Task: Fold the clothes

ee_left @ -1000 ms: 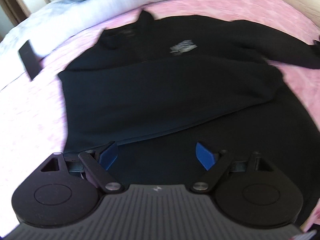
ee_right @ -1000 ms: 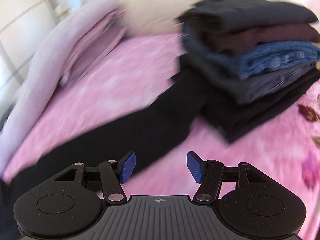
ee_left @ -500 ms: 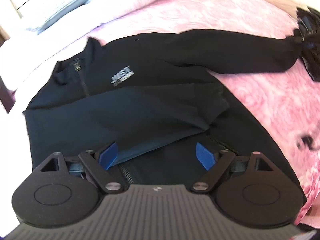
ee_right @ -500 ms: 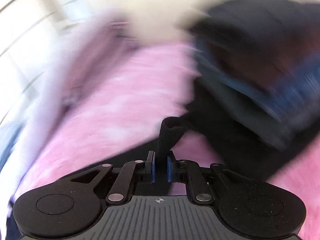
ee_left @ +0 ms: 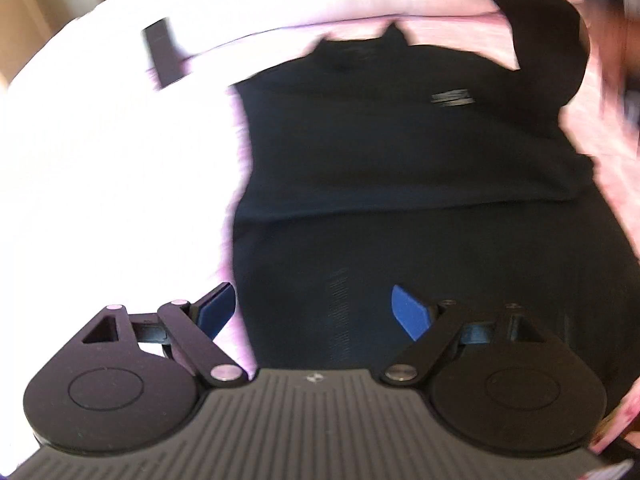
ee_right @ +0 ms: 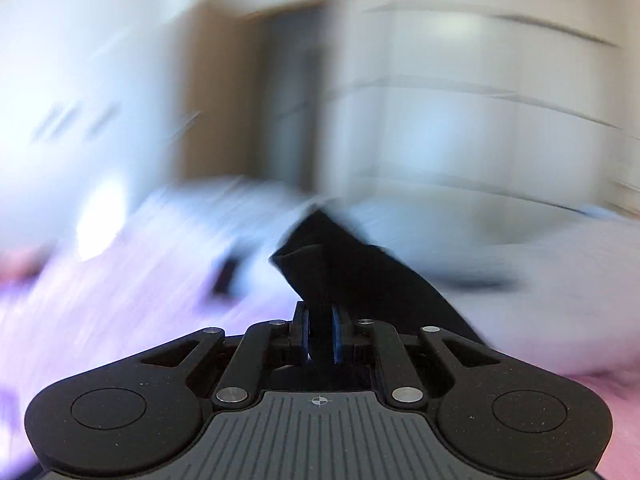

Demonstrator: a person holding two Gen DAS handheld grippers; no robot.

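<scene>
A black zip-front jacket (ee_left: 400,160) is lying spread on a pink bedspread (ee_left: 612,152), collar pointing toward the pale pillows (ee_left: 280,12) beyond it. The right gripper (ee_right: 320,338) is pinching the cuff of the jacket's black sleeve (ee_right: 336,264) between closed blue pads and holding it raised above the bedspread. The left gripper (ee_left: 314,312) is hovering, jaws apart and empty, over the jacket's hem. Motion blur is suggesting a fast swing; the thin pinch could be slipping free, or the sleeve could be dragging the jacket's body askew and spoiling the fold. A small white chest logo (ee_left: 452,98) on the jacket is showing, too smeared to read.
</scene>
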